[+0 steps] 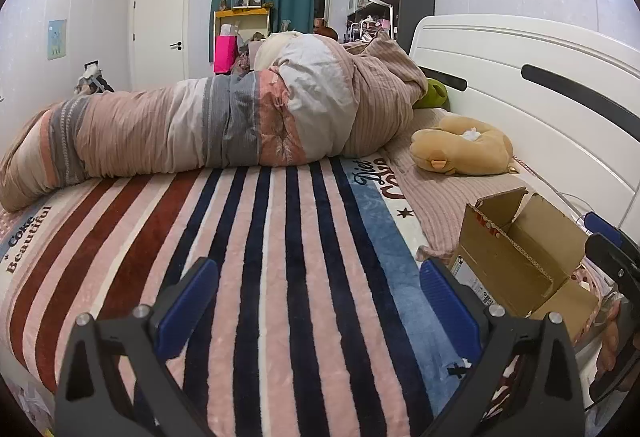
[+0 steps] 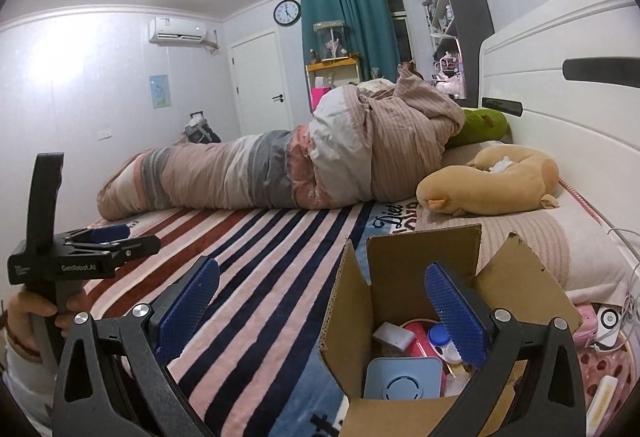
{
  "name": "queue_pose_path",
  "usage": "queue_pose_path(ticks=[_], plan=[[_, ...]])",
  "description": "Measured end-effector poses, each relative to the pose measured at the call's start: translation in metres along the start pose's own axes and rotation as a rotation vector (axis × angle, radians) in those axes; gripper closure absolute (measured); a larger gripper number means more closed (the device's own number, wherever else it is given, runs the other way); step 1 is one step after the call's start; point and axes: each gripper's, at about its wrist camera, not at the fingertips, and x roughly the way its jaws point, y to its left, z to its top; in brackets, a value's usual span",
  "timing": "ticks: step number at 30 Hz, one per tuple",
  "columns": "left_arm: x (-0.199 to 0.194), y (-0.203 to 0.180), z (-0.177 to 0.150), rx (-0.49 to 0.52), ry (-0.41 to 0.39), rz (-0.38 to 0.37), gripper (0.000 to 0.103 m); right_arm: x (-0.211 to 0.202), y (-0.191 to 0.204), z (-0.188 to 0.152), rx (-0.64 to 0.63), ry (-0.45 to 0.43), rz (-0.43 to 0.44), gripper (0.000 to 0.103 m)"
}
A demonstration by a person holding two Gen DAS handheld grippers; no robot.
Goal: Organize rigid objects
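An open cardboard box [image 2: 420, 277] stands on the striped blanket at the bed's right side; it also shows in the left wrist view [image 1: 524, 257]. Inside lie a pale blue square device [image 2: 404, 381], a small white case [image 2: 394, 335], a pink item [image 2: 420, 341] and a blue-and-white round container [image 2: 440, 341]. My right gripper [image 2: 320, 311] is open and empty, its right finger over the box opening. My left gripper [image 1: 320, 309] is open and empty above the blanket, left of the box; it also shows in the right wrist view [image 2: 116, 235].
A rolled duvet [image 1: 208, 129] lies across the bed. A tan plush pillow [image 1: 460, 149] and a green cushion [image 2: 480, 125] lie by the white headboard [image 1: 540, 93]. Small pink and white items [image 2: 600, 325] and cables lie right of the box.
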Motion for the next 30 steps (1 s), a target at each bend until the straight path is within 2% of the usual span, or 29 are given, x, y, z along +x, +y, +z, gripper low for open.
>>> queue_pose_path(ticks=[30], plan=[[-0.0041, 0.0035, 0.0015, 0.015, -0.009, 0.017, 0.002, -0.0023, -0.0085, 0.001, -0.002, -0.002, -0.001, 0.0]])
